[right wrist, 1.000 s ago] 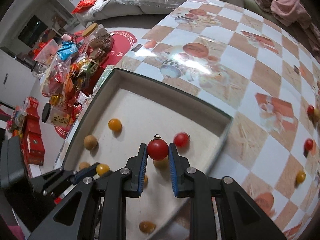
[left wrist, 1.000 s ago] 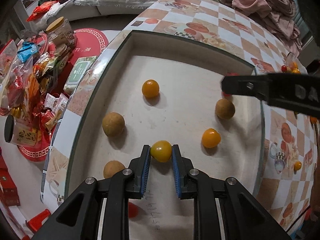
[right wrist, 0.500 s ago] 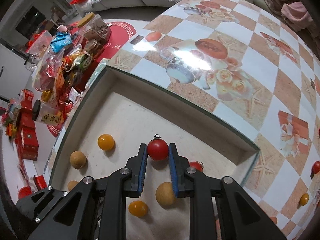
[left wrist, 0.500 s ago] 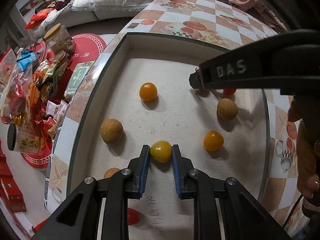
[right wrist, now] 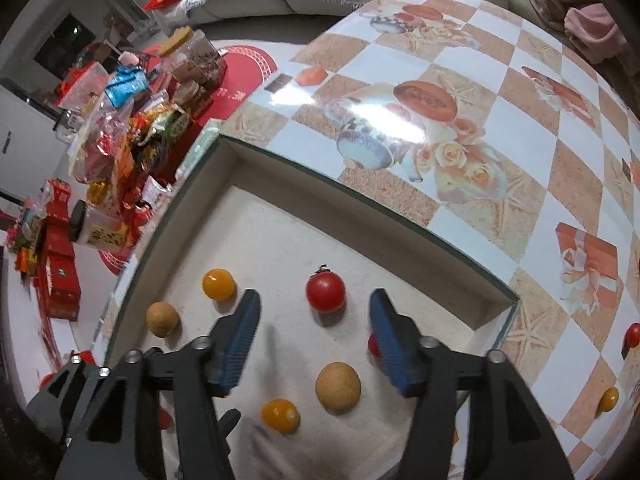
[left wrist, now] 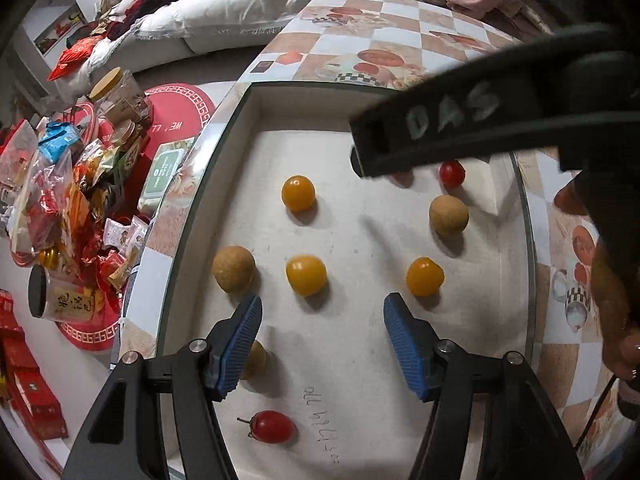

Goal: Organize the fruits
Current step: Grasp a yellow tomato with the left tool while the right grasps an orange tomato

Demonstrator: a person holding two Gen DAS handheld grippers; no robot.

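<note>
A shallow white tray (left wrist: 240, 128) holds small fruits. My left gripper (left wrist: 322, 316) is open above the tray floor, with a yellow tomato (left wrist: 306, 274) lying free just ahead of its blue pads. Other yellow tomatoes (left wrist: 298, 193) (left wrist: 425, 277), brown longans (left wrist: 233, 269) (left wrist: 448, 215) and red tomatoes (left wrist: 272, 426) (left wrist: 452, 174) lie around it. My right gripper (right wrist: 314, 312) is open, with a red tomato (right wrist: 325, 291) resting on the tray (right wrist: 360, 192) between its tips. Its black body crosses the left wrist view (left wrist: 460, 124).
The tray sits on a checkered table (right wrist: 500, 128). Loose small tomatoes (right wrist: 632, 335) (right wrist: 608, 398) lie on the table to the right. Snack packets and jars (left wrist: 60, 184) crowd the floor at left. A white sofa (left wrist: 248, 8) stands behind.
Both grippers have opened. The left one let go of the yellow tomato, the right one let go of the red tomato; both fruits now rest on the tray floor.
</note>
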